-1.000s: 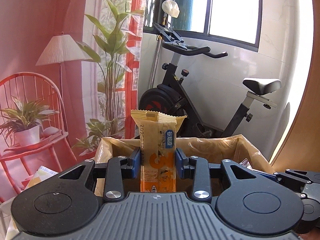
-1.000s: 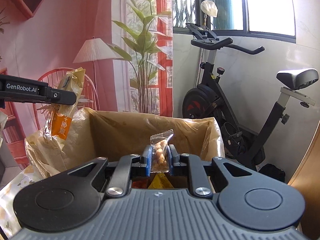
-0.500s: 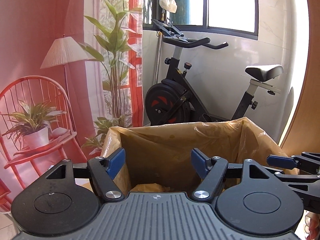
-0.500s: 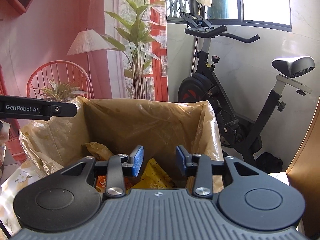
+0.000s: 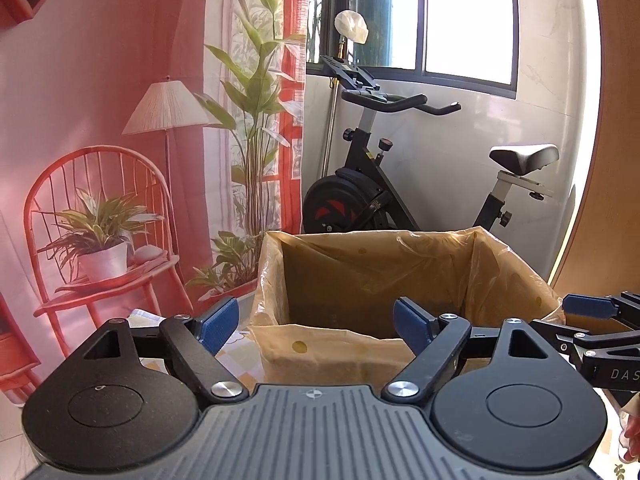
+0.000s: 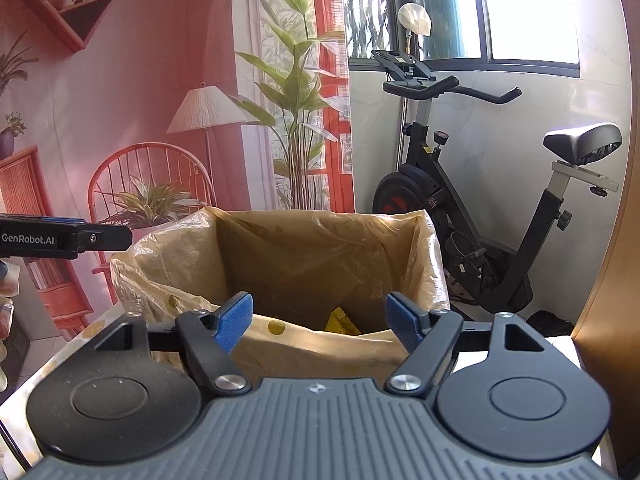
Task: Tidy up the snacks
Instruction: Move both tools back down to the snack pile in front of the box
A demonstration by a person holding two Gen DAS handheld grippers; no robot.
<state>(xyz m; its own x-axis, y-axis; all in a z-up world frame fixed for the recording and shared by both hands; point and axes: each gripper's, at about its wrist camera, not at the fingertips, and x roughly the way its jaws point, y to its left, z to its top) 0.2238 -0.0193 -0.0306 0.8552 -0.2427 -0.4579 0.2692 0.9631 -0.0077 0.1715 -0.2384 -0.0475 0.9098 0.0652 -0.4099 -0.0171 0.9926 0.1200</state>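
Lined box (image 6: 320,256): floor and lower walls hidden behind its near rim and the right gripper (image 6: 320,318). Yellow snack packet (image 6: 340,322): only a corner shows; print too small to read. Left gripper (image 6: 66,238) and right gripper (image 5: 600,320): each cut off by the frame edge in the other's view.

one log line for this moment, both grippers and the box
left gripper: open, empty | right gripper: open, empty | lined box: in front of both | yellow packet: inside box
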